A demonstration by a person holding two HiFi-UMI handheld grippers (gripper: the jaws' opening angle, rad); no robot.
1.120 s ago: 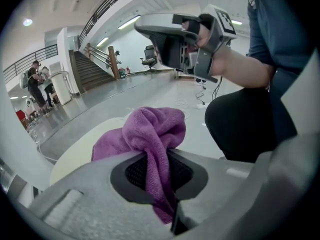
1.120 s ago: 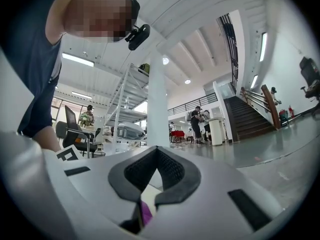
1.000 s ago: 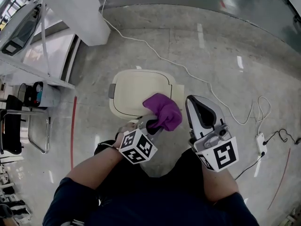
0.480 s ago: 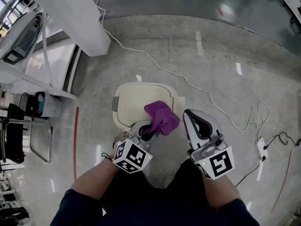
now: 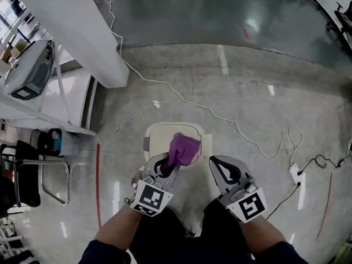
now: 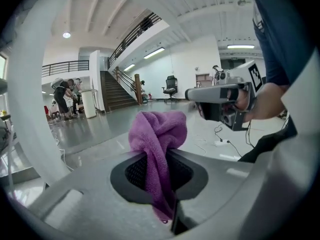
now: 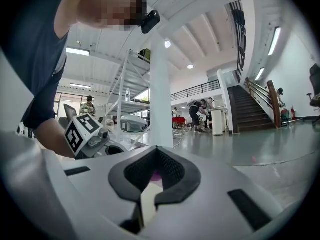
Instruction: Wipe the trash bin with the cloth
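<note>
Bunched purple cloth abv cream bin

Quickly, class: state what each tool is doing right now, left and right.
Left tool: closed, holding the purple cloth.
Right tool: closed, holding nothing.

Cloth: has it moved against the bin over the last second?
Yes. The cloth, shut in the left gripper, slid left along the bin's near edge, from its right corner toward the middle.
</note>
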